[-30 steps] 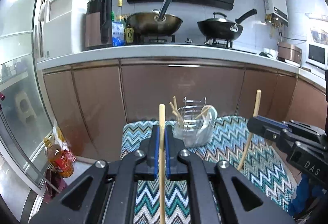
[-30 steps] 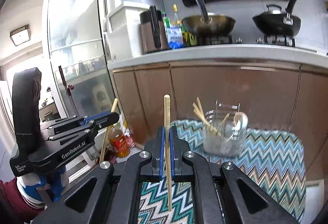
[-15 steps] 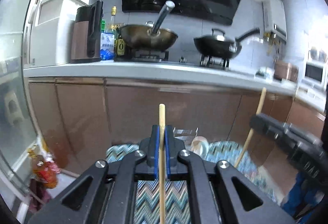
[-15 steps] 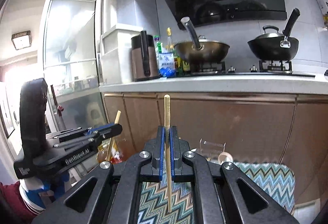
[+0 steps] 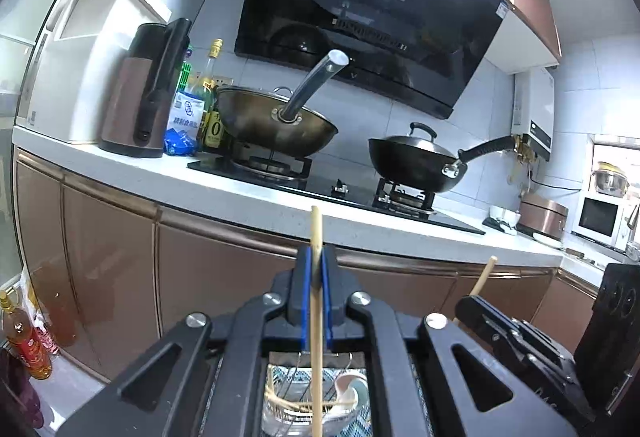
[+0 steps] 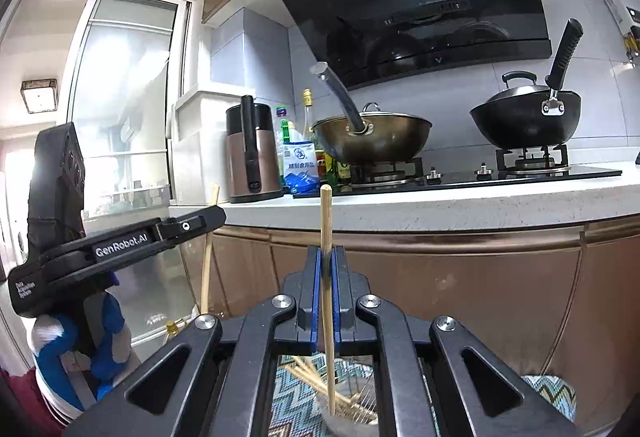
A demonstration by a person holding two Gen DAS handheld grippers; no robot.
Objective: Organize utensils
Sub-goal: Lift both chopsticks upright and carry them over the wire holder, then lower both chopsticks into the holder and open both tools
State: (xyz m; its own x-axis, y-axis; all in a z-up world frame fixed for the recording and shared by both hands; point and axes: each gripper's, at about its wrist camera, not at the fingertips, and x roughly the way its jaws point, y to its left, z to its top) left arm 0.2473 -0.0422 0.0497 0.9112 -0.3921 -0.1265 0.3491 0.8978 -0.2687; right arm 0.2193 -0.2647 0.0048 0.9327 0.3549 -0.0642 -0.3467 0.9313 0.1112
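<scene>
Left gripper (image 5: pixel 316 269): blue-padded fingers (image 5: pixel 305 297) pinched tight on a slim, round wooden chopstick (image 5: pixel 317 317), held upright, tip poking out at 12 o'clock. Right gripper (image 6: pixel 327 269): same narrow clamp, fingers (image 6: pixel 316 297) closed on a second pale wooden chopstick (image 6: pixel 327 297), also near vertical. Below each pair of black angular arms, at 6 o'clock: clear glass utensil holder (image 5: pixel 312 409) with thin wire dividers, more chopsticks lying crosswise inside, plus a white rounded spoon (image 5: pixel 348 389). Holder seated on a zigzag-patterned woven cloth (image 6: pixel 292 397) in teal and white. Behind, at 12 o'clock: speckled white stone worktop (image 6: pixel 440 211) over glossy brown cabinets, bronze wok (image 5: pixel 276 121) with a tubular steel handle, matte black lidded wok (image 5: pixel 412 161) at 2 o'clock. Other gripper visible at 4 o'clock in the left view, at 9 o'clock in the right.
</scene>
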